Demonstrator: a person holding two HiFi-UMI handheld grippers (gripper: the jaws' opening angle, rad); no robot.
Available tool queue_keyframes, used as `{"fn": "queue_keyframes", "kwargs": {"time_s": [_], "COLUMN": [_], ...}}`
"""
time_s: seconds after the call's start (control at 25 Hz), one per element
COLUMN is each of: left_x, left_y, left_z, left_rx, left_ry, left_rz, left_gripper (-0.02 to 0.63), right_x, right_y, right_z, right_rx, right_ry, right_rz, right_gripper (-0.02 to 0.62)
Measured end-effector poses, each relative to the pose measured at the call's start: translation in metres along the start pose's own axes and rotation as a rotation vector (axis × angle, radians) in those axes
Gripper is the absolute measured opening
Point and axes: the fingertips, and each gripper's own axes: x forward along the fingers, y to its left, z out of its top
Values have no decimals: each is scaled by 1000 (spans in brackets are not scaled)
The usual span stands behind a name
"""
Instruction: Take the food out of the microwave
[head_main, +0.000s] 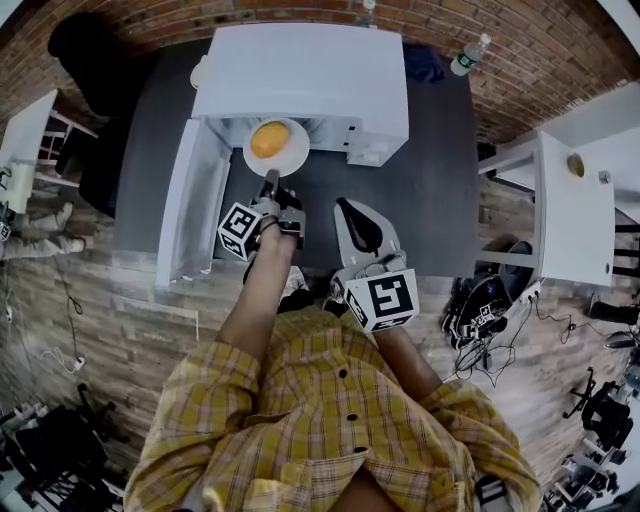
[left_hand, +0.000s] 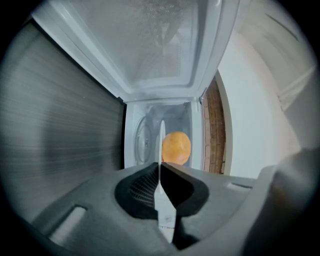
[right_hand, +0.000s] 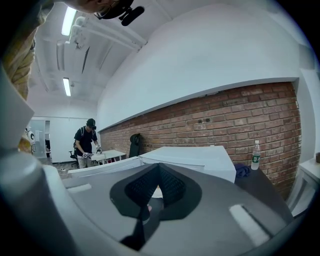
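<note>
Head view: white microwave (head_main: 310, 70) at the far edge of the dark table (head_main: 420, 180), door (head_main: 190, 200) swung open to the left. White plate (head_main: 296, 152) carrying a round orange food item (head_main: 270, 140) sits at the mouth of the microwave, near rim toward the table's front edge. Left gripper (head_main: 270, 182) reaches in to that near rim. Right gripper (head_main: 347, 210) hangs over the table to the right of the left one, clear of plate and microwave. Water bottle (head_main: 470, 55) stands near the far right corner of the table.

Left gripper view: picture is rolled a quarter turn, so the plate (left_hand: 161, 142) appears edge-on as a thin white vertical line. Jaws are closed onto the plate rim. Food (left_hand: 176, 147) is just beyond the jaws, with the microwave cavity (left_hand: 142, 135) behind it.

Right gripper view: jaws are together at the tips, nothing clamped. Ahead are the microwave (right_hand: 195, 160), the water bottle (right_hand: 255, 152) and the brick wall (right_hand: 200, 120). A person (right_hand: 87, 142) stands far off on the left.
</note>
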Motion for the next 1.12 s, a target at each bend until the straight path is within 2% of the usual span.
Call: {"fn": "queue_keyframes", "kwargs": {"time_s": [0.6, 1.12], "left_x": [-70, -112], "left_y": [-56, -109], "left_z": [-18, -27], "left_rx": [-41, -53], "left_ry": [-22, -1], "left_rz": [-52, -73], "left_gripper": [11, 11], "right_x": [-25, -27], "right_y": [15, 24], "right_z": [6, 13], "right_rx": [14, 0], "right_ry": [-40, -57], "right_rz": [2, 5], "right_gripper": [3, 3]}}
